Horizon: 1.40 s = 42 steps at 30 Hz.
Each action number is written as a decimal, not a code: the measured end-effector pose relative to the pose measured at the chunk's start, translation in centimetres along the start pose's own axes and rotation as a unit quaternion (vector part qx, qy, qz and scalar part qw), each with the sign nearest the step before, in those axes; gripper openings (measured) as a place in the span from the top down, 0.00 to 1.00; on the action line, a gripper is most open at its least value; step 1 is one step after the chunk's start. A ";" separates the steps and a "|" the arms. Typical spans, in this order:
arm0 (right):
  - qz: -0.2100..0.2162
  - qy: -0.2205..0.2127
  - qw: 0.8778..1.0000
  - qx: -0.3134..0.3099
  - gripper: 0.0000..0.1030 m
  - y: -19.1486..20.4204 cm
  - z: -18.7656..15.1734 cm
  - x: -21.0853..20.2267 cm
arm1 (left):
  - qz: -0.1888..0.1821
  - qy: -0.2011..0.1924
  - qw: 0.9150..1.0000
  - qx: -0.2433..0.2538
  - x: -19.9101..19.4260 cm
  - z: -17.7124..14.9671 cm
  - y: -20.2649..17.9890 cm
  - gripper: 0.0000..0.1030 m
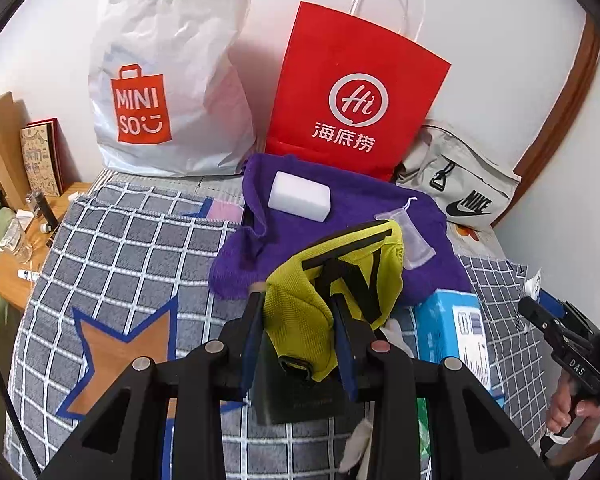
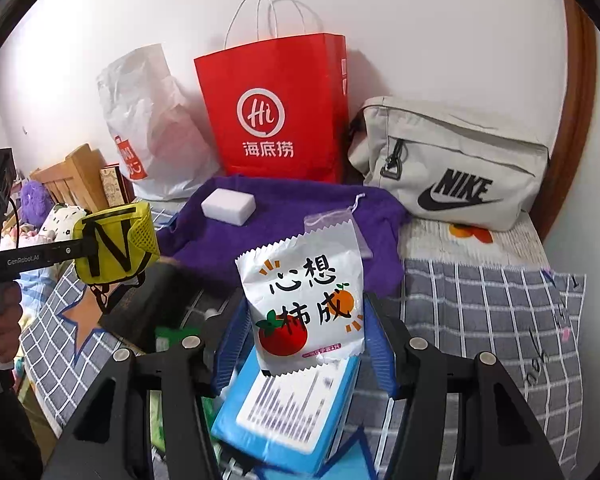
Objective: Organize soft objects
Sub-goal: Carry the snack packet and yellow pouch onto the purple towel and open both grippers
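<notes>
The left gripper (image 1: 298,312) is closed on a yellow pouch (image 1: 336,276) with black straps, and the pouch is lifted above the checked blanket (image 1: 132,248). Its two blue pads press the yellow fabric from both sides, so the jaws stand only a little apart. In the right wrist view the same pouch (image 2: 116,242) hangs at the left side of the scene, and below it a hand (image 2: 2,330) holds the black handle.

The right gripper (image 2: 306,320) holds a white snack packet (image 2: 304,300) with a tomato and an orange printed on it. The packet stands upright between the blue pads, and the jaws are about half open around it. Under the packet a blue box (image 2: 288,408) lies on the blanket, near to the camera.

Farther away a purple towel (image 2: 276,216) is spread on the bed. A white sponge block (image 2: 228,206) lies on its far left part, and a small clear drawstring bag (image 2: 332,218) lies on it just behind the packet. Against the far wall stand a white plastic bag (image 2: 148,136) at the left, a red paper bag (image 2: 276,112) in the middle, and a grey Nike bag (image 2: 456,164) at the right.
</notes>
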State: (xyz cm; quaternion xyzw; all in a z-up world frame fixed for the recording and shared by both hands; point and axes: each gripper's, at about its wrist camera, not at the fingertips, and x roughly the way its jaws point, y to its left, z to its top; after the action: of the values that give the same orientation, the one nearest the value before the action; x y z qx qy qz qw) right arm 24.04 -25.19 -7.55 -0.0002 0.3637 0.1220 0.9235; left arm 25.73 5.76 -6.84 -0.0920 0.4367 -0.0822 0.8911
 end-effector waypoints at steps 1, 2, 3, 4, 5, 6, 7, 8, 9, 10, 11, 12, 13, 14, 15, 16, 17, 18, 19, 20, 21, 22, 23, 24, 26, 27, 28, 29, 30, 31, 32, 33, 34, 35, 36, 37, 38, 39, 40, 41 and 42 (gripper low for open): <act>-0.001 0.001 1.000 -0.001 0.46 -0.2 0.4 0.5 | 0.002 0.002 1.000 -0.001 0.4 0.3 0.0 0.69; -0.002 0.002 1.000 -0.001 0.46 -0.4 0.7 1.0 | 0.004 0.006 1.000 -0.003 0.8 0.6 0.0 0.69; -0.004 0.004 1.000 -0.001 0.46 -0.7 1.2 1.7 | 0.004 0.011 1.000 -0.005 1.3 1.0 0.0 0.69; -0.005 0.006 1.000 -0.001 0.46 -0.9 1.5 2.1 | 0.000 0.013 1.000 -0.007 1.7 1.3 0.0 0.69; -0.005 0.008 1.000 -0.002 0.46 -1.1 1.8 2.6 | -0.006 0.015 1.000 -0.008 2.2 1.8 -0.1 0.69; -0.005 0.010 1.000 -0.003 0.46 -1.3 2.2 3.3 | -0.008 0.017 1.000 -0.009 2.5 2.2 0.0 0.69; -0.005 0.012 1.000 -0.004 0.46 -1.5 2.5 3.8 | -0.007 0.019 1.000 -0.009 2.9 2.6 -0.1 0.69; -0.007 0.014 1.000 -0.005 0.46 -1.7 2.8 4.5 | -0.005 0.019 1.000 -0.008 3.2 3.0 -0.2 0.69; -0.008 0.016 1.000 -0.005 0.46 -1.9 3.0 4.8 | -0.006 0.021 1.000 -0.008 3.6 3.5 -0.3 0.69; -0.008 0.018 1.000 -0.006 0.46 -2.1 3.3 5.4 | -0.010 0.022 1.000 -0.008 3.8 3.8 -0.4 0.69; -0.007 0.020 1.000 -0.007 0.46 -2.2 3.5 5.9 | -0.018 0.026 0.999 -0.009 4.3 4.2 -0.5 0.69; -0.009 0.023 1.000 -0.010 0.46 -2.4 3.7 6.5 | -0.023 0.027 0.999 -0.009 4.5 4.6 -0.5 0.69; -0.011 0.024 1.000 -0.012 0.46 -2.5 3.8 7.0 | -0.028 0.030 0.999 -0.010 4.9 4.9 -0.6 0.69; -0.011 0.026 0.999 -0.014 0.46 -2.6 3.9 7.4 | -0.031 0.035 0.999 -0.010 5.3 5.3 -0.7 0.69; -0.011 0.029 0.999 -0.015 0.46 -2.8 4.1 7.9 | -0.034 0.038 0.999 -0.009 5.9 5.6 -0.8 0.69; -0.012 0.031 0.999 -0.015 0.46 -2.9 4.2 8.3 | -0.034 0.041 0.999 -0.009 6.5 5.9 -0.9 0.69; -0.012 0.034 0.999 -0.014 0.46 -3.0 4.3 8.7 | -0.032 0.045 0.998 -0.009 7.2 6.2 -1.0 0.69; -0.012 0.037 0.999 -0.014 0.46 -3.2 4.3 9.2 | -0.031 0.049 0.998 -0.010 7.7 6.5 -1.0 0.69; -0.011 0.041 0.999 -0.013 0.46 -3.5 4.3 9.8 | -0.032 0.053 0.998 -0.010 8.4 6.7 -1.0 0.69; -0.010 0.045 0.999 -0.011 0.46 -3.6 4.3 10.3 | -0.037 0.060 0.997 -0.011 9.2 6.9 -1.0 0.69; -0.009 0.051 0.999 -0.009 0.46 -3.9 4.3 10.9 | -0.040 0.065 0.997 -0.013 9.7 7.0 -1.0 0.69; -0.007 0.057 0.998 -0.007 0.46 -4.2 4.2 11.5 | -0.039 0.069 0.997 -0.012 10.3 7.2 -1.1 0.69; -0.006 0.061 0.998 -0.005 0.46 -4.3 4.2 12.0 | -0.036 0.072 0.997 -0.009 10.9 7.3 -1.1 0.69; -0.003 0.065 0.998 -0.002 0.46 -4.5 4.2 12.5 | -0.035 0.075 0.997 -0.009 11.4 7.4 -1.1 0.69; 0.006 0.077 0.997 0.002 0.46 -4.6 4.1 13.5 | -0.036 0.083 0.996 -0.011 12.2 7.5 -1.0 0.69; 0.008 0.083 0.997 0.001 0.46 -4.6 4.1 14.0 | -0.034 0.088 0.995 -0.012 12.8 7.5 -0.9 0.69; 0.009 0.088 0.996 -0.001 0.46 -4.5 4.1 14.5 | -0.030 0.094 0.995 -0.013 13.3 7.5 -0.7 0.69; 0.008 0.093 0.996 -0.004 0.46 -4.4 4.0 14.9 | -0.025 0.102 0.994 -0.013 13.9 7.5 -0.6 0.69; 0.008 0.099 0.995 -0.005 0.46 -4.4 3.9 15.4 | -0.022 0.108 0.994 -0.015 14.3 7.4 -0.5 0.69; 0.008 0.103 0.995 -0.005 0.46 -4.4 3.8 15.7 | -0.020 0.113 0.993 -0.018 14.8 7.2 -0.3 0.69; 0.009 0.109 0.994 -0.004 0.46 -4.5 3.7 16.1 | -0.018 0.117 0.993 -0.019 15.1 7.1 -0.2 0.69; 0.010 0.114 0.993 -0.003 0.46 -4.5 3.6 16.5 | -0.014 0.121 0.992 -0.021 15.5 7.0 0.0 0.69; 0.009 0.117 0.993 -0.003 0.46 -4.6 3.5 16.6 | -0.014 0.122 0.992 -0.023 15.6 6.9 0.1 0.69; 0.008 0.118 0.993 -0.003 0.46 -4.6 3.4 16.8 | -0.016 0.123 0.992 -0.025 15.7 6.8 0.2 0.69; 0.006 0.120 0.993 -0.004 0.46 -4.6 3.3 17.0 | -0.017 0.124 0.992 -0.026 15.8 6.8 0.3 0.69; 0.003 0.122 0.993 -0.007 0.46 -4.7 3.3 17.1 | -0.016 0.123 0.992 -0.026 15.9 6.8 0.4 0.69; 0.005 0.123 0.992 -0.004 0.46 -4.8 3.2 17.2 | -0.012 0.124 0.992 -0.026 16.0 6.8 0.4 0.69; 0.008 0.126 0.992 -0.001 0.46 -4.9 3.2 17.4 | -0.010 0.124 0.992 -0.027 16.1 6.8 0.5 0.69; 0.009 0.127 0.992 -0.001 0.45 -4.8 3.2 17.5 | -0.011 0.124 0.992 -0.029 16.2 6.8 0.6 0.68; 0.009 0.127 0.992 -0.002 0.45 -4.8 3.2 17.6 | -0.011 0.124 0.992 -0.029 16.4 6.9 0.6 0.67; 0.008 0.127 0.992 -0.007 0.45 -4.6 3.1 17.6 | -0.009 0.125 0.992 -0.028 16.5 6.9 0.5 0.66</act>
State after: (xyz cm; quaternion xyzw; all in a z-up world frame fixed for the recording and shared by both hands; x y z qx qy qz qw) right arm 39.62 -25.41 -17.48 -0.0194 0.4775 0.1307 0.8687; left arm 41.25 3.17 -15.42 -0.1096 0.5457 -0.0891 0.8260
